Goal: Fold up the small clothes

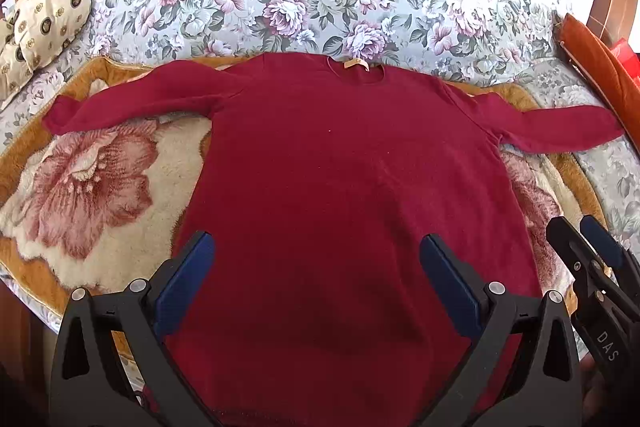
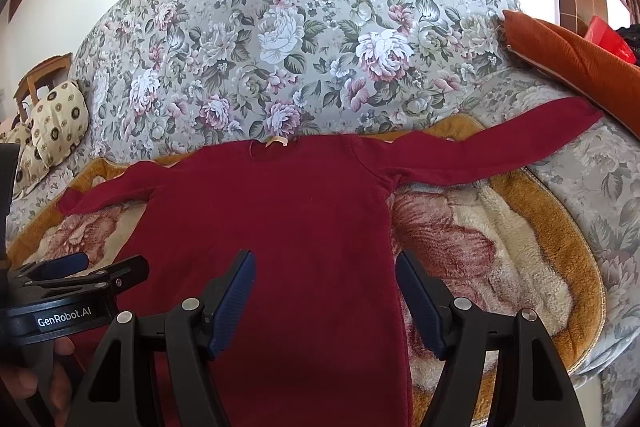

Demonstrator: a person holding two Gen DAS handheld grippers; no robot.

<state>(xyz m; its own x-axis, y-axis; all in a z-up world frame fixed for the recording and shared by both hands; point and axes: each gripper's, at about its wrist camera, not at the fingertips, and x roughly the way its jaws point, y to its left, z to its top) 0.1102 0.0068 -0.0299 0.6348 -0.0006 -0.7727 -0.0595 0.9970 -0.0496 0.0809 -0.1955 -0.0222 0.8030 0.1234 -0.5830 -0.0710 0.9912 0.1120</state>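
L tongs + R tongs both agape, side by side.

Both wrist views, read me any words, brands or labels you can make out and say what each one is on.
"DAS" on the right gripper, along its black body, seen in the left wrist view; letters may continue out of frame.
"GenRobot.AI" on the left gripper, on its black housing, seen in the right wrist view.
The neck label of the red sweater: too small to read.
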